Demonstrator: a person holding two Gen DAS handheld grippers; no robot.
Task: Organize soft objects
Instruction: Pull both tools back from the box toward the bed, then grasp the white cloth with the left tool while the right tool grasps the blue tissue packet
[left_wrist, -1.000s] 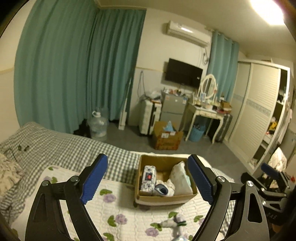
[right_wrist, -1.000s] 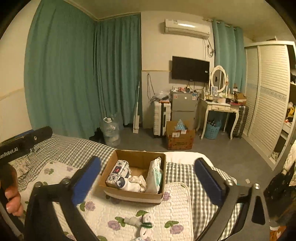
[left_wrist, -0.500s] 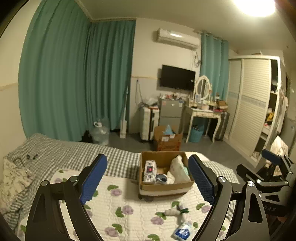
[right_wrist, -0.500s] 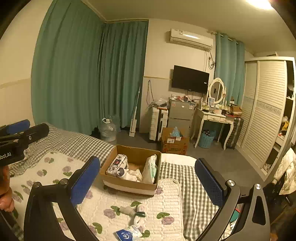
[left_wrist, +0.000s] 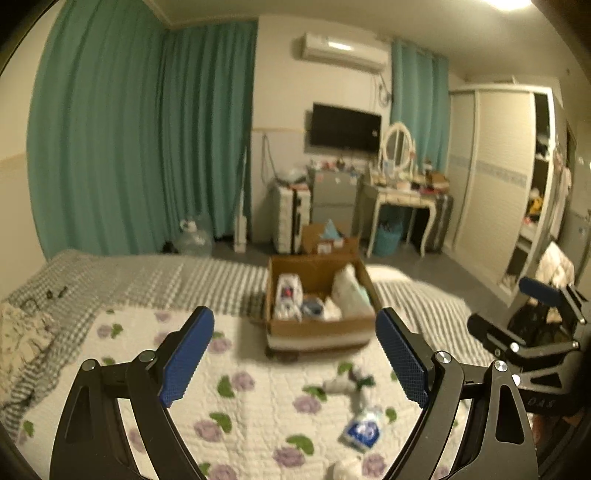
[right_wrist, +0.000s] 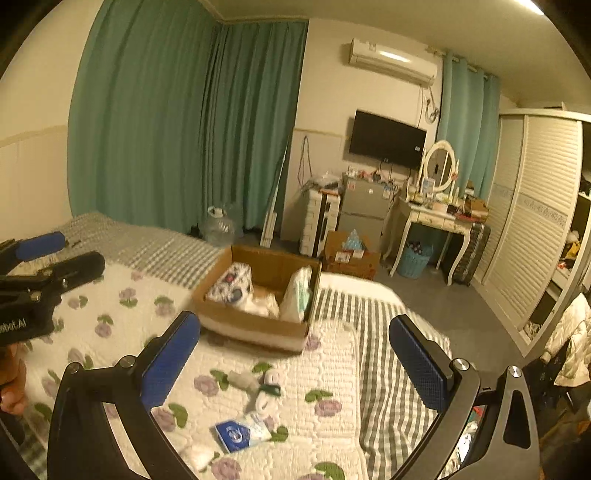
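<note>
A cardboard box (left_wrist: 317, 328) (right_wrist: 255, 325) stands on the flowered quilt (left_wrist: 258, 406) (right_wrist: 325, 369) and holds several soft packs. In front of it lie a white rolled item with a green band (left_wrist: 351, 384) (right_wrist: 264, 387), a blue-and-white pack (left_wrist: 364, 430) (right_wrist: 240, 432) and a small white wad (left_wrist: 343, 469) (right_wrist: 199, 456). My left gripper (left_wrist: 295, 362) is open and empty, held above the quilt short of the box. My right gripper (right_wrist: 293, 363) is open and empty, above the loose items. Each gripper shows at the edge of the other's view.
The bed has a grey checked cover (left_wrist: 147, 284) and a pillow (left_wrist: 22, 332) at left. Beyond the bed are a second cardboard box on the floor (right_wrist: 351, 254), a dressing table (right_wrist: 436, 218), a wardrobe (right_wrist: 535, 221) and green curtains (right_wrist: 184, 129).
Both grippers have drawn back and tilted down from the box. The loose items on the quilt now show in full; the box looks smaller and farther.
</note>
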